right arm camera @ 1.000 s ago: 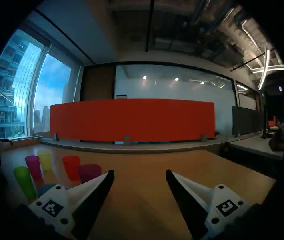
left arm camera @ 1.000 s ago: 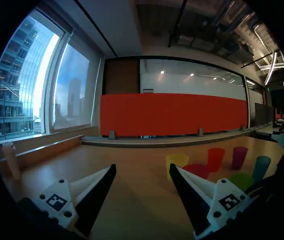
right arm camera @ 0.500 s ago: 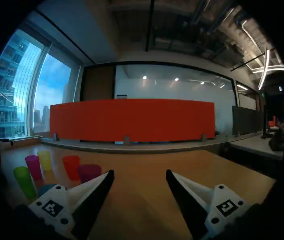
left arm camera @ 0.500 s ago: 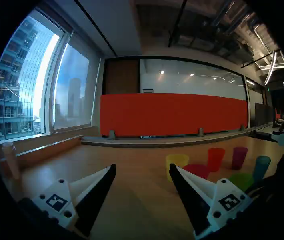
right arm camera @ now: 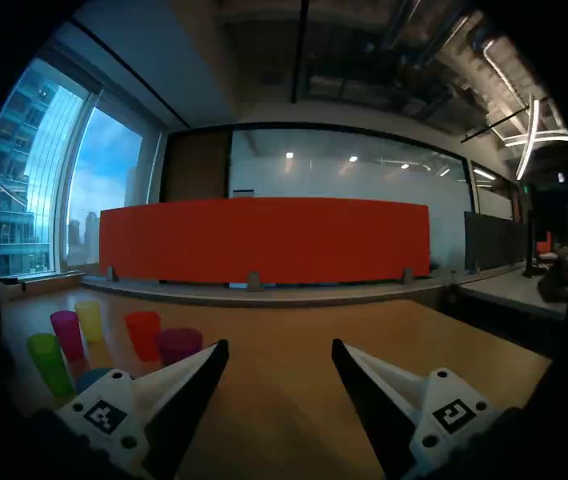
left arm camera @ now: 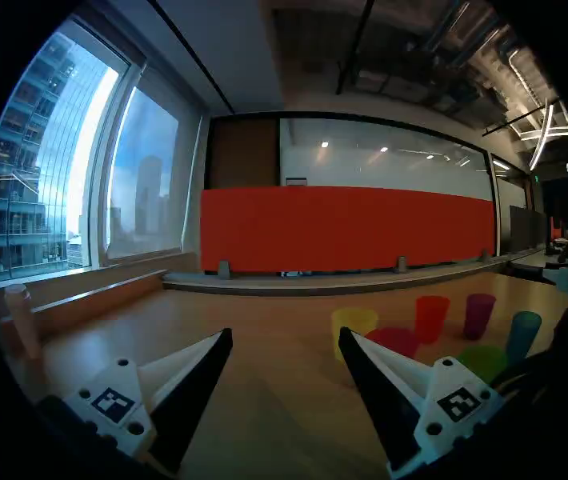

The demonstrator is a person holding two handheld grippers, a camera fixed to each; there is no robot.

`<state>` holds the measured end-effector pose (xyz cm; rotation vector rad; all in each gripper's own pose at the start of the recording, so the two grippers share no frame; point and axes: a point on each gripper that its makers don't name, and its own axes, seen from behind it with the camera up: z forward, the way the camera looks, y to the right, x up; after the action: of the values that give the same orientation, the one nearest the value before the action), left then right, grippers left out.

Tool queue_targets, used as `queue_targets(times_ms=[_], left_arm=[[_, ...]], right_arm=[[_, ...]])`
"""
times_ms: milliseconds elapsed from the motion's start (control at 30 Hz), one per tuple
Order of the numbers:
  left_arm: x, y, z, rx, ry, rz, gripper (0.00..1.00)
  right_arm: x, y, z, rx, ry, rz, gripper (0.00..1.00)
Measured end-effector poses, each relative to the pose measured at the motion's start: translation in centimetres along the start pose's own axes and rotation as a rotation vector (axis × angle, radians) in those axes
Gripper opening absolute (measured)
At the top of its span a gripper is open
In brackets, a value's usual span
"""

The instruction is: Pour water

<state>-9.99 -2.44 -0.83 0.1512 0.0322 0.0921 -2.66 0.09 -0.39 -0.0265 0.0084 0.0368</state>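
Observation:
Several coloured plastic cups stand on the wooden table (left arm camera: 284, 384). In the left gripper view they lie ahead to the right: a yellow cup (left arm camera: 353, 326), an orange cup (left arm camera: 431, 317), a purple cup (left arm camera: 479, 314), a teal cup (left arm camera: 523, 334), a green cup (left arm camera: 484, 360) and a red cup (left arm camera: 396, 341). My left gripper (left arm camera: 284, 340) is open with nothing between its fingers. In the right gripper view the cups sit at the left: green (right arm camera: 49, 362), pink (right arm camera: 67, 334), yellow (right arm camera: 90, 319), orange (right arm camera: 143, 334), purple (right arm camera: 178, 344). My right gripper (right arm camera: 278, 348) is open and holds nothing.
A bottle with a pale cap (left arm camera: 22, 318) stands at the table's left edge by the window ledge. A red divider panel (left arm camera: 348, 228) runs along the table's far edge. Another desk (right arm camera: 508, 292) lies to the right.

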Motion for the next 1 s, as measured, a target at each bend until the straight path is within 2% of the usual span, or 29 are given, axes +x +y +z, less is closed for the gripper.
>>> queue_targets(times_ms=[1000], left_arm=[[-0.18,0.12,0.09,0.0,0.0,-0.001,0.99]], right_arm=[[-0.08,-0.02,-0.08,0.0,0.0,0.0,1.0]])
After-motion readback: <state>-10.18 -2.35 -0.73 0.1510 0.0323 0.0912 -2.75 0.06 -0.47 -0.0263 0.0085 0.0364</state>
